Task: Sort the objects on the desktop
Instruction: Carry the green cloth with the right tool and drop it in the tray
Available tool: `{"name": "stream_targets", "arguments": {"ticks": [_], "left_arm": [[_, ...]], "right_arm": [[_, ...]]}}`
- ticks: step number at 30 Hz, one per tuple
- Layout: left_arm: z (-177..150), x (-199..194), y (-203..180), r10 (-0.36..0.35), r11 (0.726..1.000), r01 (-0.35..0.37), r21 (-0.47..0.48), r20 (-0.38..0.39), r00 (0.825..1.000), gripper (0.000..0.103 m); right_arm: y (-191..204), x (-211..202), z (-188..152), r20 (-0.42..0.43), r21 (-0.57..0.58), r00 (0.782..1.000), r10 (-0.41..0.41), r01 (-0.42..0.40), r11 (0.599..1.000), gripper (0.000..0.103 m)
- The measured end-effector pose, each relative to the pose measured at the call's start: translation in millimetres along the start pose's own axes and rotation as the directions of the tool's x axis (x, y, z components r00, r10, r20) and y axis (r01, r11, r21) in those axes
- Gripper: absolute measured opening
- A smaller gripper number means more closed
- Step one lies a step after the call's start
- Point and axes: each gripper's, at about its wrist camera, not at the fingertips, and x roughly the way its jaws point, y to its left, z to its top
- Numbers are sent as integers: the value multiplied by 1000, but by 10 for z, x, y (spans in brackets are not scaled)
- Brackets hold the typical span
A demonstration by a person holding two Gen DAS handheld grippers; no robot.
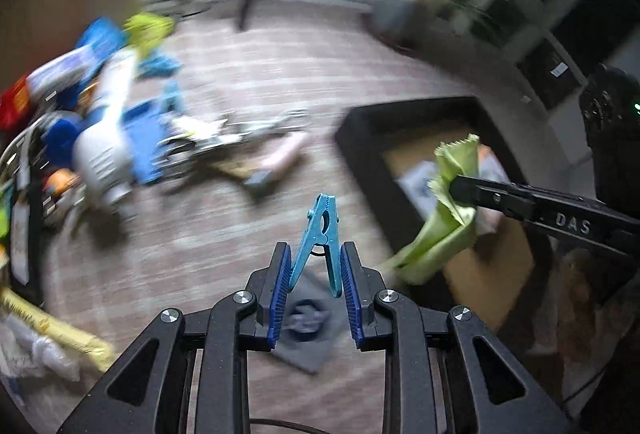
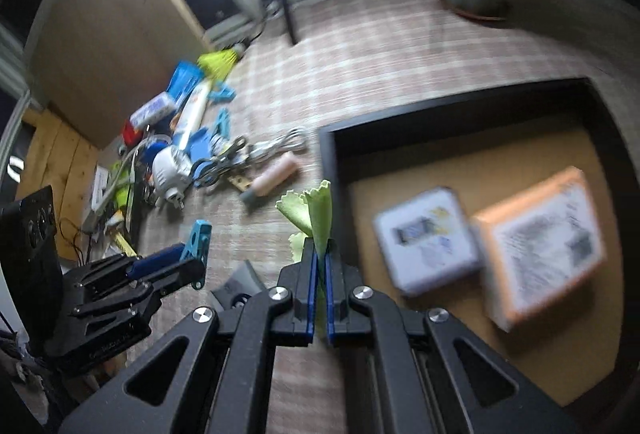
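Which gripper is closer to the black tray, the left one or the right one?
Right. The right gripper, shut on the green cloth, is by the black tray's near corner. The left gripper, holding the blue clip, is farther out over the table.

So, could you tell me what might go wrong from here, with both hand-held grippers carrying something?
1. The left hand-held gripper pinches the blue clip only by its handle ends, so the clip might pivot or pop out.
2. The green cloth hangs loose from the right hand-held gripper and could catch on the black tray rim.
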Motion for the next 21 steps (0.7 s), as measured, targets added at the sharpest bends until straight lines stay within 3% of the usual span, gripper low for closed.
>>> {"name": "stream_targets", "arguments": {"ticks": [10,21], "left_arm": [[-104,209,-1167,-132,962,154,225,-112,985,24],[-180,257,-1708,-154,928,198,317,-157,975,24]], "right_arm": [[-828,-553,-246,52,167,992,-113,102,981,4],[-1114,-801,-338,82,238,981,-176,153,959,4]]}}
